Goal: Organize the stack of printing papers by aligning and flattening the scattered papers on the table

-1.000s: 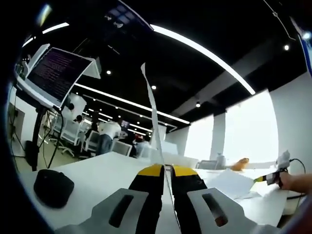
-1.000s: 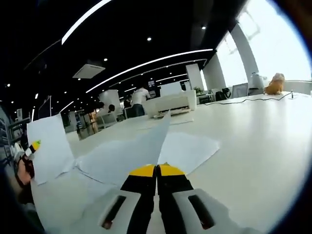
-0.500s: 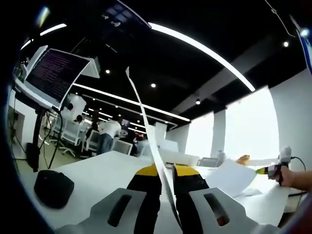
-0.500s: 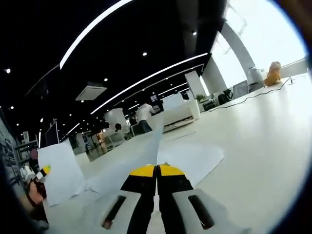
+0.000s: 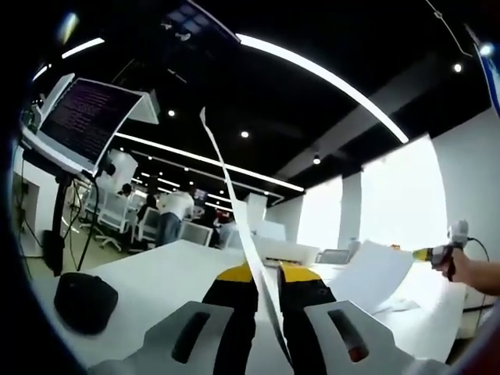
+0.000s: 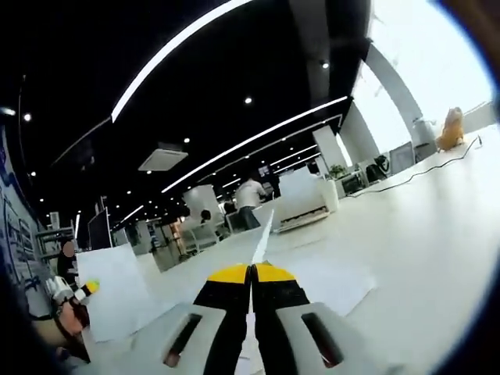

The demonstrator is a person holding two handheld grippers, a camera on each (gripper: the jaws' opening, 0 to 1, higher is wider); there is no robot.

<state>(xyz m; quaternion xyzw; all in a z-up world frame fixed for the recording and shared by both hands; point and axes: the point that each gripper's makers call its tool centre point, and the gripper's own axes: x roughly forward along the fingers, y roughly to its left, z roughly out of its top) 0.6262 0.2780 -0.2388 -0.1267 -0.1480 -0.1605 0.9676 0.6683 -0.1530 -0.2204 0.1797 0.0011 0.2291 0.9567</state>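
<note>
Left gripper [image 5: 266, 275]: jaws nearly together, pinching the edge of a sheet of paper [image 5: 234, 207] that rises thin and curved between the yellow tips.
Right gripper [image 6: 251, 274]: jaws pressed together on a second sheet [image 6: 262, 233], seen edge-on and pointing up and away from the tips.
Lifted paper: in the left gripper view a sheet [image 5: 372, 274] hangs in the air to the right, held at its far corner by the other gripper [image 5: 439, 251]; in the right gripper view it stands at the left [image 6: 116, 289].
Table [image 6: 422, 219]: white, with another sheet [image 6: 332, 280] lying flat just past the right gripper.
Dark round object [image 5: 84, 300]: sits on the table at left.
Middle distance: tilted monitor [image 5: 91, 116] on a stand.
Far: people by office chairs [image 5: 170, 216]; orange object [image 6: 451, 127] near the bright window.
</note>
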